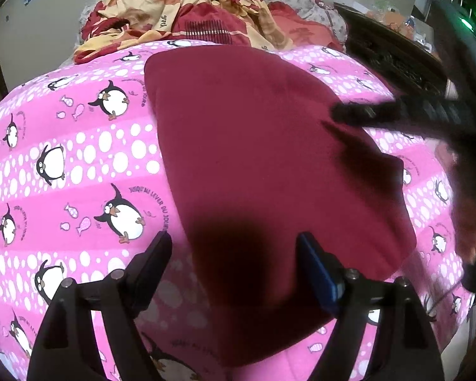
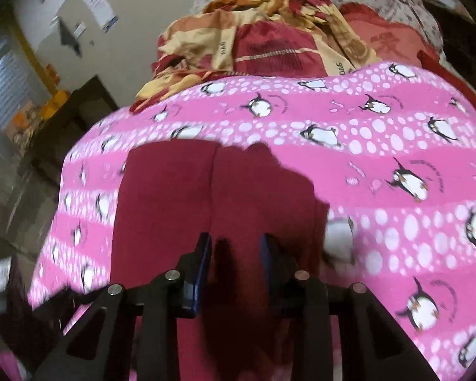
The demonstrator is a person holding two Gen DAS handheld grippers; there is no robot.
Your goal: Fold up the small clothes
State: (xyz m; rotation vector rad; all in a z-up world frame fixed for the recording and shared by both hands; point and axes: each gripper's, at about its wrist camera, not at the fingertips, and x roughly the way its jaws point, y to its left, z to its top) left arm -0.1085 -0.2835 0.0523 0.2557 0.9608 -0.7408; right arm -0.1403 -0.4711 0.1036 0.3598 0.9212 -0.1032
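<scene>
Black plastic arms of the left gripper [image 1: 234, 241] fill the near edge of its view, jaws spread wide and empty above the maroon garment [image 1: 269, 158]. That garment, a soft, matte, folded cloth with one rounded edge, serves as landmark: it lies flat on the pink penguin-print bedsheet [image 1: 79, 165], which spreads smooth all around it. Beyond the garment sits a crumpled red-and-yellow patterned blanket [image 1: 181, 9]. The right gripper [image 2: 236, 244] hangs over the garment beside its centre seam, its blue-padded jaws partly apart with nothing between them, and crosses blurred over the garment's right side in the left view.
</scene>
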